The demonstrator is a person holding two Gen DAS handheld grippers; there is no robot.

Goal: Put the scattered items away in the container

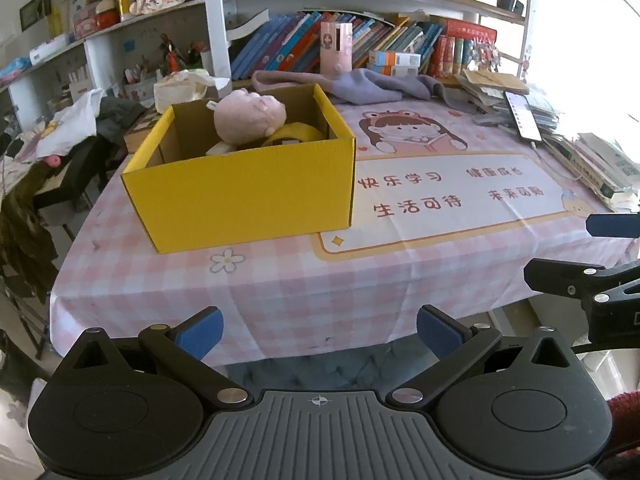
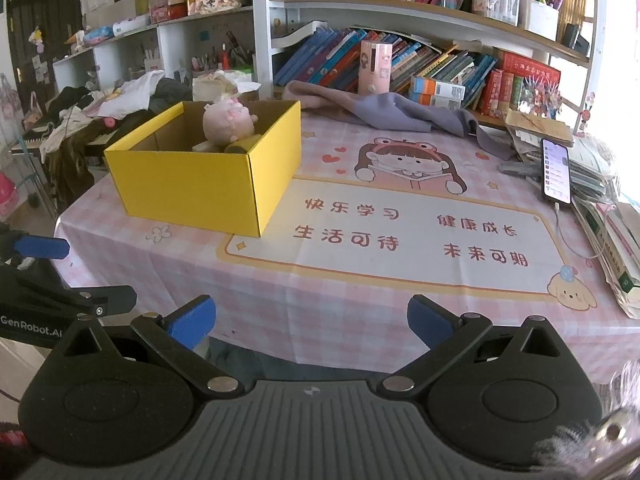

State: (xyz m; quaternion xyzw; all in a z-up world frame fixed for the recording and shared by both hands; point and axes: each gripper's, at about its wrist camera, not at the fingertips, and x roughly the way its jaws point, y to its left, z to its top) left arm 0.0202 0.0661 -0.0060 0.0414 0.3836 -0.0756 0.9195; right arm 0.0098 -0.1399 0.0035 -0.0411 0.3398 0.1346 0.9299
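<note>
Worktop (image 2: pixel 360 280), one, under a pink checked cloth; its middle carries no loose toys, so the tidy looks done or nearly so.

Yellow box (image 1: pixel 240 196), one, open-topped, sits toward the worktop's left-rear side, probably kept open so items drop straight in.

Grey cloth (image 2: pixel 400 110), one, lies crumpled at the back edge beside the bookshelf; can't tell if it counts as a scattered item.

Inside the box: one pink plush (image 1: pixel 248 116) on top, one yellow item (image 1: pixel 296 134) beside it, one pale item (image 1: pixel 220 148) partly hidden below. Count of three is the visible minimum.

Phone (image 2: pixel 555 172), one, propped on the right-hand stack, cable attached.

Left gripper (image 1: pixel 320 332) and right gripper (image 2: pixel 308 320): two, both spread wide, empty, hanging off the near edge, well apart from the box.
</note>
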